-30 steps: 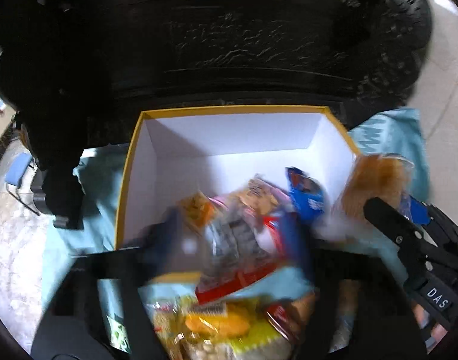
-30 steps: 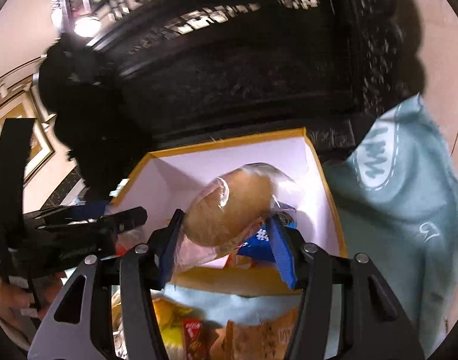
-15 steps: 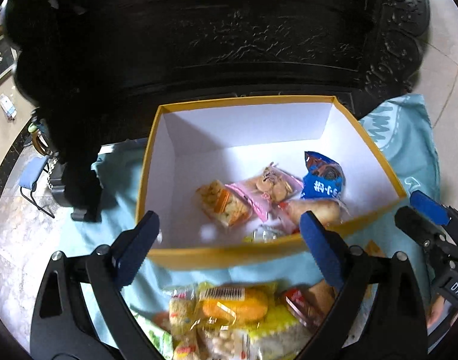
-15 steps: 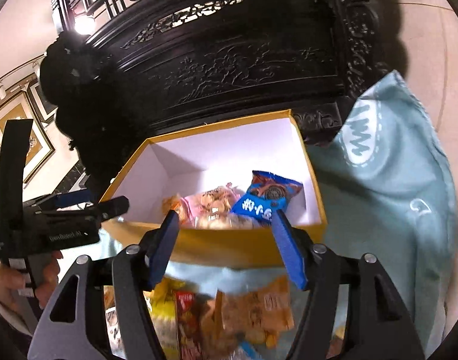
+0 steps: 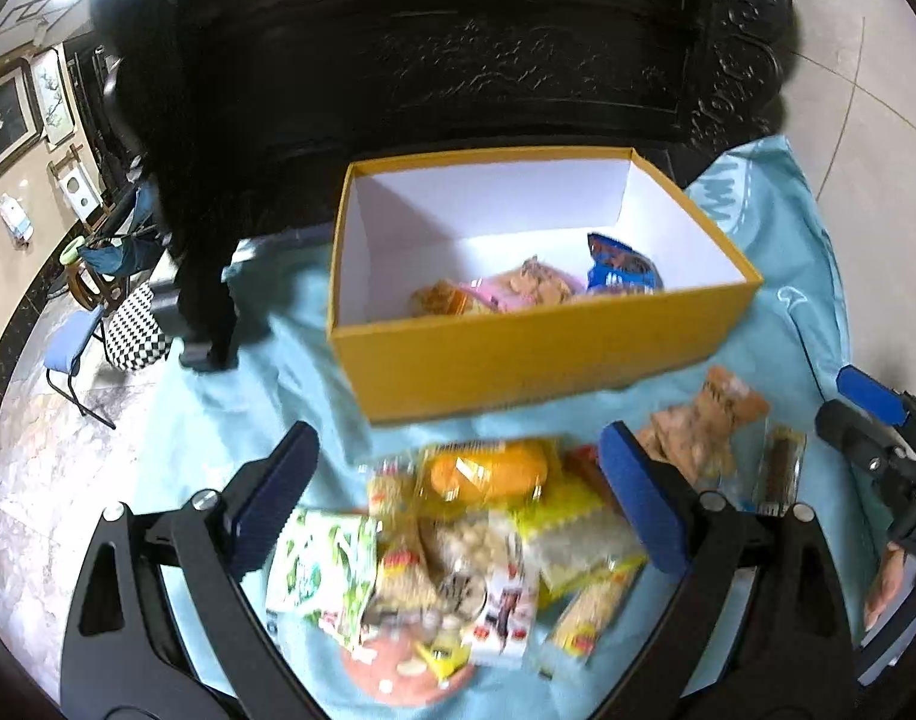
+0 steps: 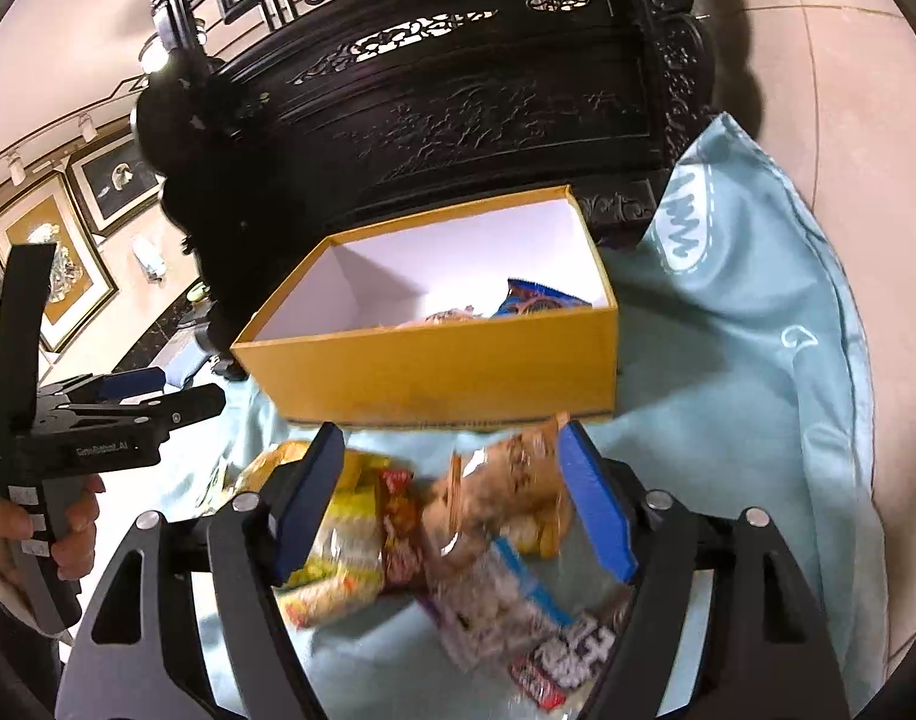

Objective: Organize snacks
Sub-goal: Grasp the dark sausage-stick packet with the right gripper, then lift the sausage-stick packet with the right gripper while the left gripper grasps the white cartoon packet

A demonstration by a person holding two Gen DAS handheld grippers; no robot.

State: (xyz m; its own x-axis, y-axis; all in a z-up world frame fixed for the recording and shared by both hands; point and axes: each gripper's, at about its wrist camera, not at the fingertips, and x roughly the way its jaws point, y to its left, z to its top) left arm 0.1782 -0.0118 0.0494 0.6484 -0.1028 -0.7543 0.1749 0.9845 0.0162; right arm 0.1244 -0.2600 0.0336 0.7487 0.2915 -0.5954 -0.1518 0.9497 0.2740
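Note:
A yellow box (image 5: 517, 354) with a white inside stands on a light blue cloth (image 5: 787, 312); it also shows in the right wrist view (image 6: 446, 372). It holds several snack packets, among them a blue one (image 5: 622, 267). A pile of loose snack packets (image 5: 475, 534) lies on the cloth in front of the box. My left gripper (image 5: 458, 498) is open and empty above that pile. My right gripper (image 6: 452, 498) is open and empty over a tan biscuit packet (image 6: 505, 480), and it shows at the right edge of the left wrist view (image 5: 865, 420).
A dark carved wooden cabinet (image 5: 487, 60) stands right behind the box. A blue chair (image 5: 74, 348) stands on the marble floor at the left. The cloth spreads wide to the right of the box (image 6: 757, 360).
Both grippers let go of their snacks into the box, opened, and pulled back toward the loose pile in front of it. The box now holds more packets.

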